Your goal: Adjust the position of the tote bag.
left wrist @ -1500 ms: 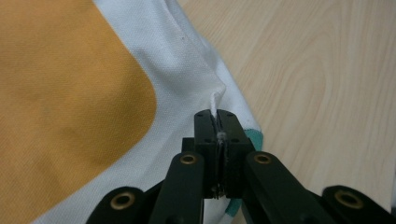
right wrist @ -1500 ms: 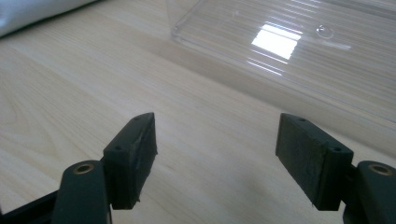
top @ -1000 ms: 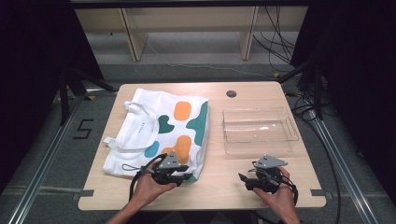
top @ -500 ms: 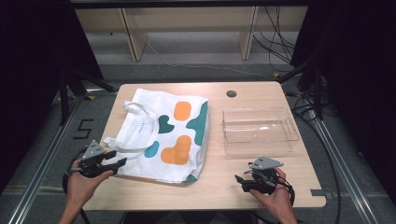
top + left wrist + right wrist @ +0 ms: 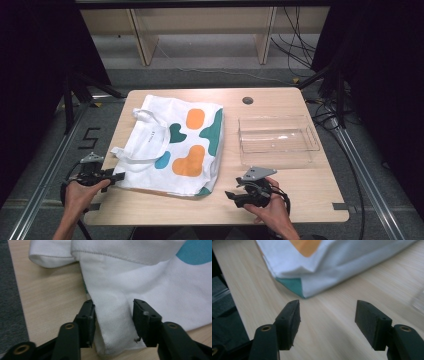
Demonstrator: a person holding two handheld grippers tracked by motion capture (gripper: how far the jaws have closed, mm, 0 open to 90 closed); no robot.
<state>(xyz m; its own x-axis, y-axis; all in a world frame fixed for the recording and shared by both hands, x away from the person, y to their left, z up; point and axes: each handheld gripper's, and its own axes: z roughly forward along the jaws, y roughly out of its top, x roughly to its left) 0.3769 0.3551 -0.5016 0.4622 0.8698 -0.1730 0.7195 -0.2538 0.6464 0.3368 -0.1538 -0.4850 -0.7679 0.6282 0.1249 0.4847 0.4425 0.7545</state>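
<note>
Left gripper (image 5: 113, 322): 2 black jaws rising from the bottom edge, just been closing. White fabric corner of the tote bag (image 5: 140, 290) lies between them; the left pad touches the cloth, the right pad stands just beside it. Teal patch at upper right. Bag handle (image 5: 50, 258) upper left. Wooden table (image 5: 50, 300) beneath.

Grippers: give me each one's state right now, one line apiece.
Left gripper: open, jaws just closing around a corner of the white tote bag, right pad not yet touching.
Right gripper: open, holding nothing, jaws just closing, near the bag's teal corner.
</note>
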